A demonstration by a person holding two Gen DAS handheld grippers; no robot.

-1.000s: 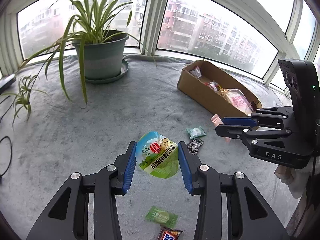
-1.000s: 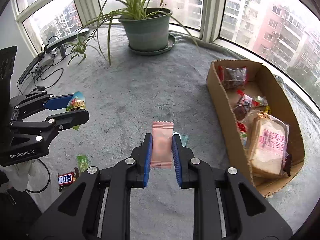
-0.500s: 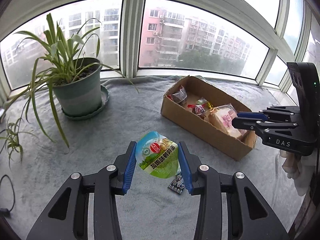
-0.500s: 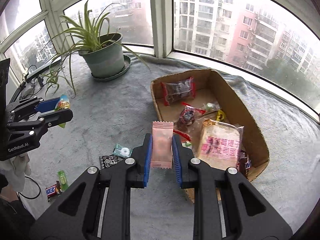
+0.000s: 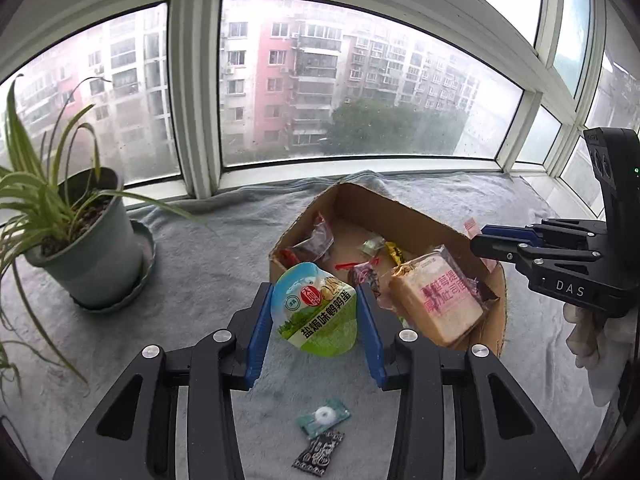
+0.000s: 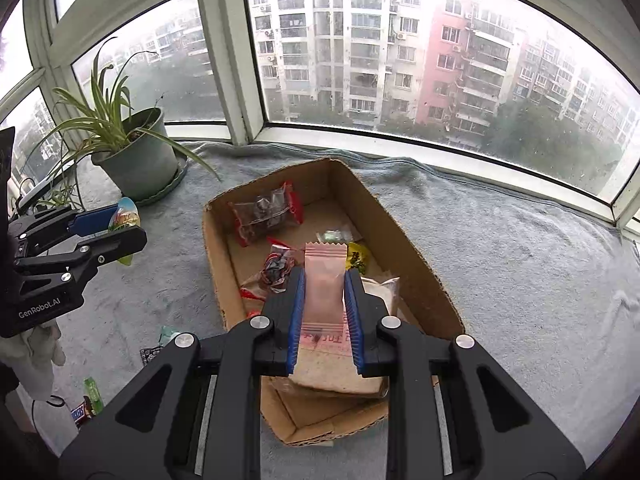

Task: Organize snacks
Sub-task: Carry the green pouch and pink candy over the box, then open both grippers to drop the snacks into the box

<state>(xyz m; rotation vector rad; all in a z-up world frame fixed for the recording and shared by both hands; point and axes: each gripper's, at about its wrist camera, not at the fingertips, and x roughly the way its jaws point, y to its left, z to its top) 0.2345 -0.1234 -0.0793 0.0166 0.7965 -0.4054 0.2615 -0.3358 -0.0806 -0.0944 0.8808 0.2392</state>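
Left wrist view: the left gripper (image 5: 316, 312) is clamped on a green pouch of salt-baked quail eggs (image 5: 314, 310), which is held just short of the near corner of the cardboard box (image 5: 500, 312), above the grey blanket (image 5: 200, 264). In the box, ahead and to the right of this gripper, a wrapped bread loaf (image 5: 436, 300), a red-edged clear packet (image 5: 312, 240) and small candies are seen. Below the fingers, a mint packet (image 5: 323, 418) and a dark patterned sachet (image 5: 319, 450) lie loose on the blanket. A potted spider plant (image 5: 84, 248) stands well to the left.

From the right wrist camera, the right gripper (image 6: 325, 304) is seen closed on a pink wafer packet (image 6: 325, 276), held over the box interior, directly above the bread. The left gripper appears to its left, outside the box wall.

Risks are judged as follows. If the pouch were let go where it hangs, it would probably land on the blanket or catch the box rim, since it is not yet over the opening. The pouch is slick and rounded, so a loose hold could let it slip. With both grippers converging on one narrow box, a collision between them is possible. The wafer packet could be crushed if squeezed harder.
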